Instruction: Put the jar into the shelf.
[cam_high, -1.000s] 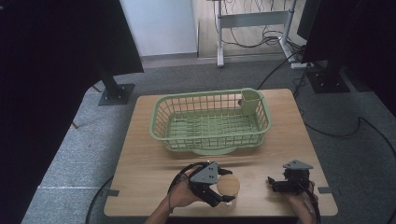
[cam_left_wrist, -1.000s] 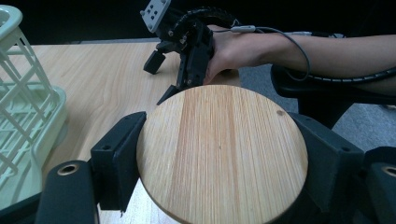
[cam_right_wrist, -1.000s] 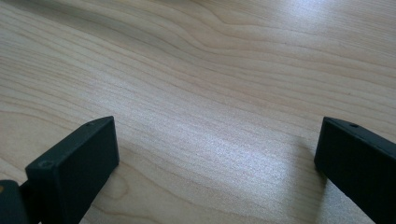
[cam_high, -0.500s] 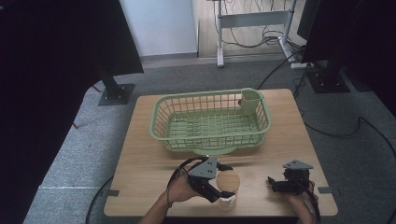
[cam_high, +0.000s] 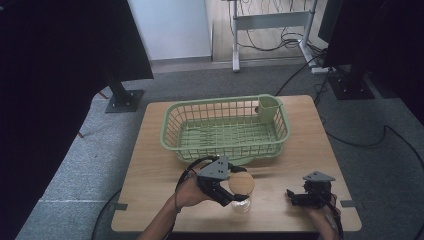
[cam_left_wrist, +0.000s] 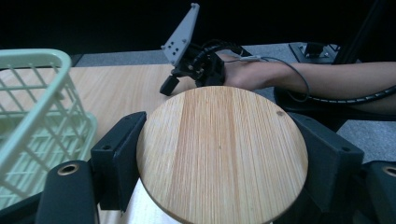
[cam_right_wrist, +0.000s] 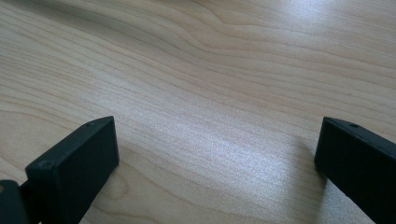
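Left tool (cam_high: 234, 192): clenched on the round wooden lid (cam_high: 241, 183), held above a clear glass jar (cam_high: 240, 204) near the tabletop's (cam_high: 155, 165) front edge.
Right tool (cam_high: 300, 198): released, jaws wide apart, low over bare wood.
Basket (cam_high: 172, 137): green, behind the lid.

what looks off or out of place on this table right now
Nothing stands out. The green basket sits square and undamaged on the table, nothing is spilled, the left gripper holds the wooden-lidded jar upright, and the right gripper rests open.
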